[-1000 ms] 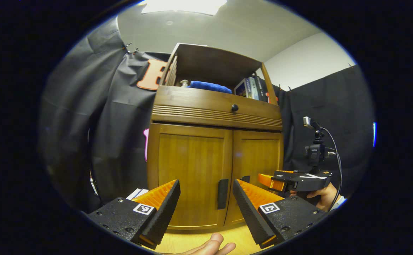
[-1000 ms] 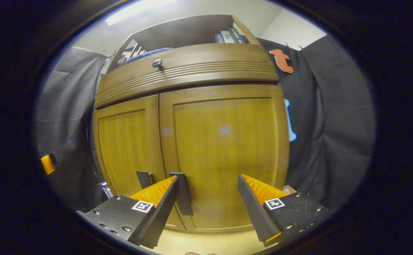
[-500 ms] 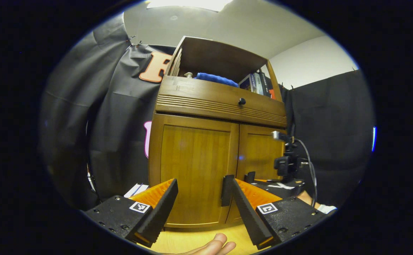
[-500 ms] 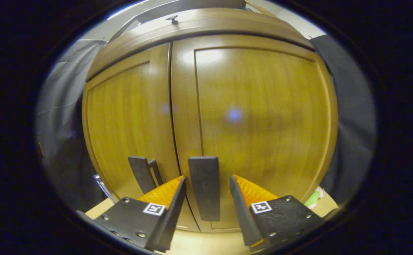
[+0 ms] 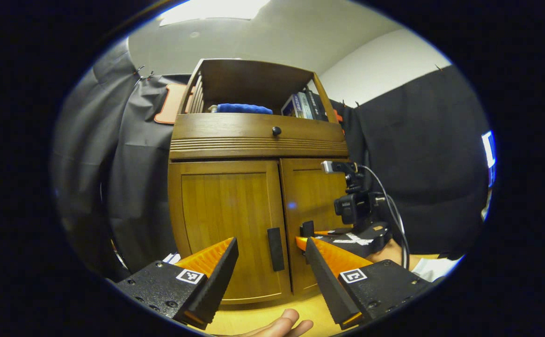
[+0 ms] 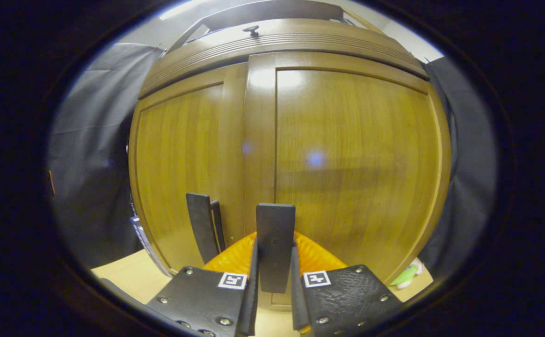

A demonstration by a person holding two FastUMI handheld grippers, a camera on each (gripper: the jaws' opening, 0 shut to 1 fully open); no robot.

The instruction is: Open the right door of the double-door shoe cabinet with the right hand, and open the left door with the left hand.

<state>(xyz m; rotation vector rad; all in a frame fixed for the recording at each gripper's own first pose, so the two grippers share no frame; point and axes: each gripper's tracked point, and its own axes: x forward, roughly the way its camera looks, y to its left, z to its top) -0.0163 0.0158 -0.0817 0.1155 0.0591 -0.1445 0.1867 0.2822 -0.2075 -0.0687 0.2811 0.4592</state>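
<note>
Gripping the right handle (image 6: 275,243), your right tongs (image 6: 274,269) have both fingers pressed against its sides, low on the right door (image 6: 347,164). Your left tongs (image 5: 270,262) are released, fingers spread wide, hovering just short of the left handle (image 5: 275,249), which sits in the gap between them without contact. Fingertips of your hand (image 5: 277,327) show at the bottom edge, above the table (image 5: 253,311).

Beyond that, the left door (image 5: 228,224) and the right door look shut, flush with the cabinet (image 5: 258,140) frame. In the left gripper view your right tongs reach the right handle (image 5: 307,229) from the right side. Above the doors: a drawer with a dark knob (image 5: 276,131). Farthest up, an open shelf carries a blue cloth (image 5: 244,108) and books (image 5: 302,105).
</note>
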